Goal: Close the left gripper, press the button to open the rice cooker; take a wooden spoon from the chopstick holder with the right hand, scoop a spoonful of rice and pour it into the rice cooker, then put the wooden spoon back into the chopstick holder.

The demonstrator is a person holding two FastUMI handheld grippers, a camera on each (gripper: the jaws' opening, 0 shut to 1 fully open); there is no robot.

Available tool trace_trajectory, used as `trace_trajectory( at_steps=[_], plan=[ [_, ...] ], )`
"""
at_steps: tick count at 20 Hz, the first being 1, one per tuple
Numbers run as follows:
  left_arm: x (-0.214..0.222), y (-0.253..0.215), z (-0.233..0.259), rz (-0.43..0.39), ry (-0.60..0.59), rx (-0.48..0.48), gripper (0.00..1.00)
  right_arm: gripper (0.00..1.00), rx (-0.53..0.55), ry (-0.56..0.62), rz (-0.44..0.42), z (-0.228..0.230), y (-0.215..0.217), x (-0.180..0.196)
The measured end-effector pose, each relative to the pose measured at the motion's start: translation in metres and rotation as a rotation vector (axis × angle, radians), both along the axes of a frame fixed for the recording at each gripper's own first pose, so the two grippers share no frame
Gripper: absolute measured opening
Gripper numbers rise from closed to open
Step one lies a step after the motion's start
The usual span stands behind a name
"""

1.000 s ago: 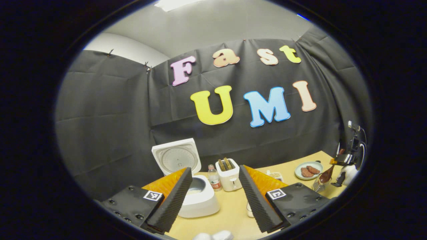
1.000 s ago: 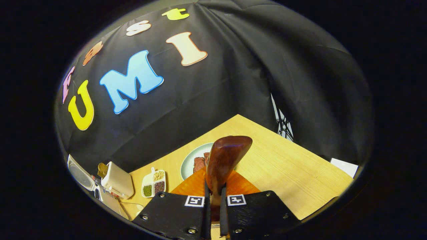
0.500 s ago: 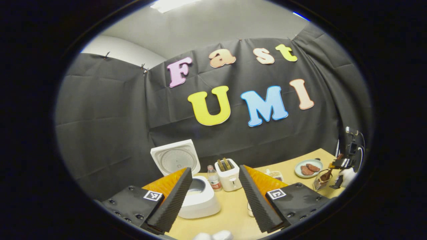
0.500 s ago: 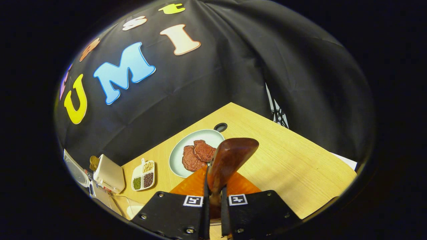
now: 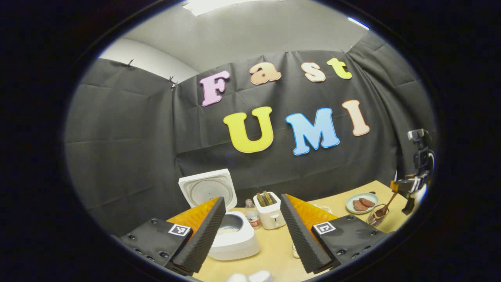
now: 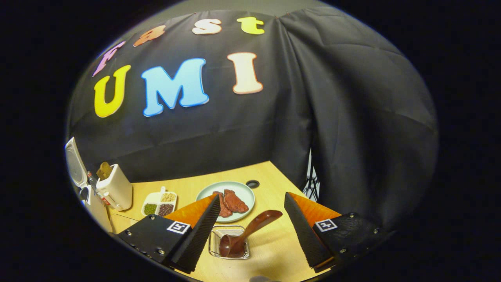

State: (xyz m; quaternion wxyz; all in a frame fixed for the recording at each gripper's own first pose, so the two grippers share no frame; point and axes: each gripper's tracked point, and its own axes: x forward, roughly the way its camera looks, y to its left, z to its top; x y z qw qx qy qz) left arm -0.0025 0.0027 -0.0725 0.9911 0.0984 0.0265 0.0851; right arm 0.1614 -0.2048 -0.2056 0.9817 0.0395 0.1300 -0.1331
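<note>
Right gripper: hanging with jaws spread wide, gripping nothing, just above the holder.
Wooden spoon: leaning bowl-down in the chopstick holder, handle slanting up to the right, free of both fingers; bowl partly sinking behind the wire rim.
Plate: lying just beyond the holder, carrying meat pieces, near edge hiding behind the right gripper's left finger.
Left gripper: hovering with jaws parted, gripping nothing.
Rice cooker: sitting on the table with lid standing up, left part hiding behind the left finger; contents hard to make out.
Toaster: standing just right of the cooker, small bottle squeezing between them.
Far right, left gripper view: right gripper showing small and blurred above the holder.
</note>
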Motion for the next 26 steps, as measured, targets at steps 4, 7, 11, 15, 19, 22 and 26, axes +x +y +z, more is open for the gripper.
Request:
trace_trajectory(
  at_steps=[4, 7, 11, 15, 19, 22, 26],
  plan=[
    [0.012, 0.02, 0.013, 0.004, -0.025, -0.02, 0.96, 1.0, -0.07, -0.138, 0.088, 0.091, 0.051, -0.032],
    [0.025, 0.039, 0.027, 0.01, -0.051, -0.042, 0.98, 0.99, -0.111, -0.2, 0.182, 0.135, 0.102, -0.069],
    [0.044, 0.068, 0.051, 0.026, -0.071, -0.076, 0.96, 0.99, -0.102, -0.217, 0.291, 0.153, 0.164, -0.113],
    [0.063, 0.091, 0.069, 0.035, -0.086, -0.131, 1.0, 0.98, -0.087, -0.189, 0.341, 0.144, 0.199, -0.143],
    [0.102, 0.131, 0.105, 0.066, -0.114, -0.161, 0.99, 0.99, -0.074, -0.133, 0.351, 0.13, 0.213, -0.151],
    [0.14, 0.174, 0.13, 0.135, -0.147, -0.164, 0.99, 0.96, -0.071, -0.112, 0.347, 0.126, 0.22, -0.15],
    [0.197, 0.216, 0.137, 0.195, -0.142, -0.158, 0.98, 0.99, -0.081, -0.078, 0.346, 0.119, 0.228, -0.143]
  ],
)
